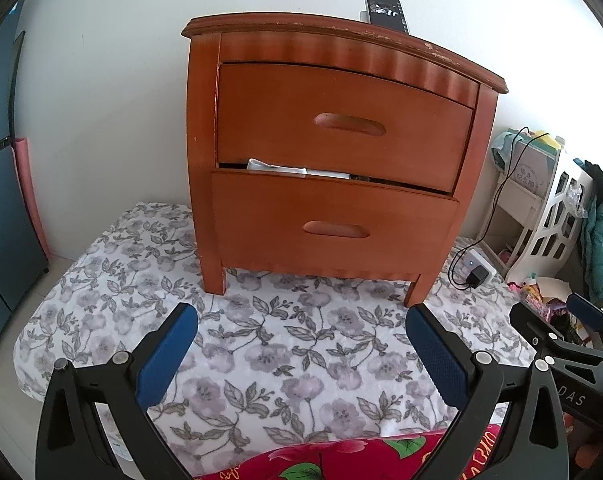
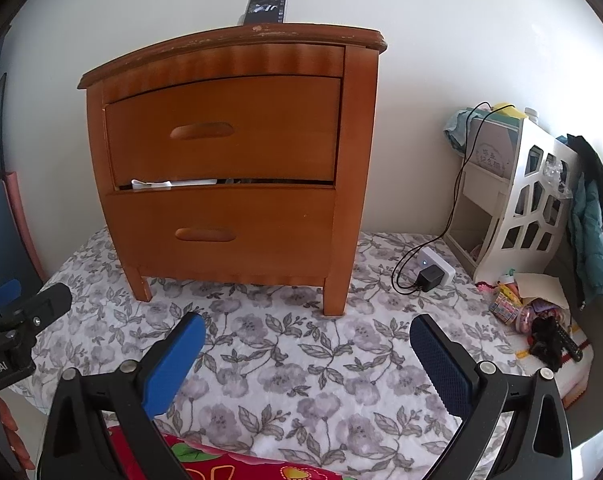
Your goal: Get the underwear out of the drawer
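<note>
From the left wrist camera we saw, at the far left, a dark blue cabinet (image 1: 1,216) with a pink foam tube (image 1: 27,196) leaning beside it, both mostly cut off in the right wrist view. The right wrist camera alone showed a heap of small colourful toys and a dark remote (image 2: 541,320) on the floor by the white cut-out shelf unit (image 2: 529,208), and gave the clearer sight of the white power strip with its black plug (image 2: 433,272). Each camera caught the other tool at its frame edge. The orange-brown wooden two-drawer nightstand (image 1: 333,160) stood on a white quilt printed with grey flowers (image 1: 285,352), a black phone (image 1: 385,12) propped on its top against the wall. Both drawers sat nearly closed; the lower drawer (image 1: 333,232) was out slightly, leaving a thin gap under the upper drawer (image 1: 341,128). In that gap a strip of white fabric (image 1: 277,168) lay along the lower drawer's top edge, towards the nightstand's left; we could not tell whether it was the underwear. The left gripper (image 1: 301,320) hung above the quilt, well short of the nightstand, blue-padded jaws spread wide and gripping nothing. The right gripper (image 2: 307,326) stood likewise, wide apart and empty. A red flowered cloth (image 1: 341,456) lay at the bottom edge of both views.
</note>
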